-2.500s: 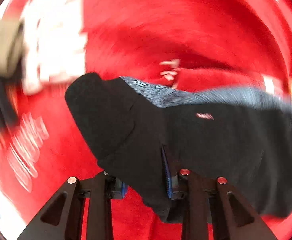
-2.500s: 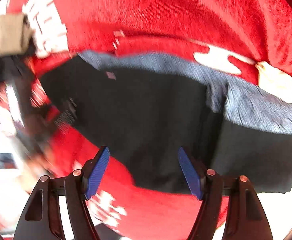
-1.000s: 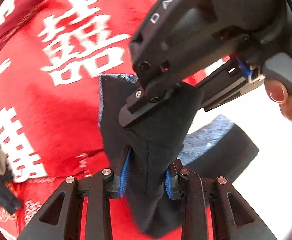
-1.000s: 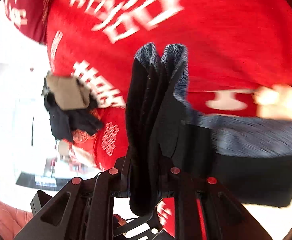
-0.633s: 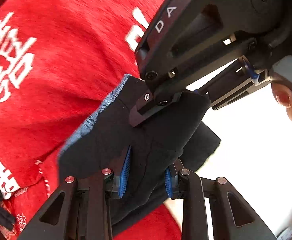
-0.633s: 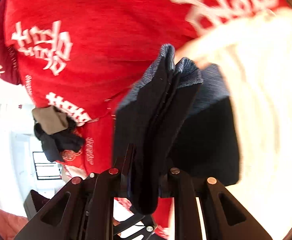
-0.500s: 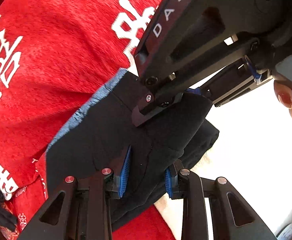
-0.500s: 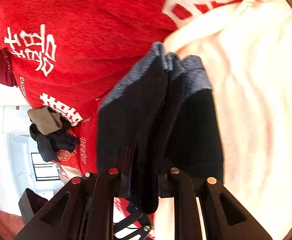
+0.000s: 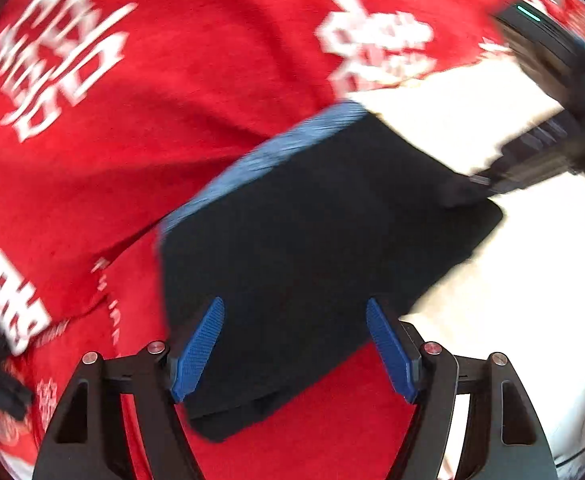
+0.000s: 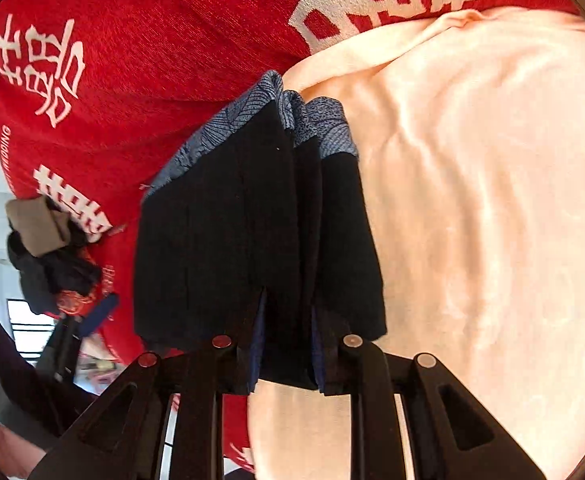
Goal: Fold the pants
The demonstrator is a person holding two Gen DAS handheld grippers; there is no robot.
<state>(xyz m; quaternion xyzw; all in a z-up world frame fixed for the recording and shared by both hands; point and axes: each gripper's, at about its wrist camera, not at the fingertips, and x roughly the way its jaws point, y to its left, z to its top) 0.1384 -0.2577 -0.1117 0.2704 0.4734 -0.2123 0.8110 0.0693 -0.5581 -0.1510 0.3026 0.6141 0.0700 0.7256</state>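
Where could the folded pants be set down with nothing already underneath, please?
The cream cloth right of the pants lies bare. So does the red blanket above them. The blanket's left edge is crowded by a tan and black clothing pile.

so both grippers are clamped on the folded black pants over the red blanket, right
Not quite. Only the right gripper is shut on the black pants. The left wrist view shows the left gripper open, blue fingers spread apart with the pants between them, over the red blanket.
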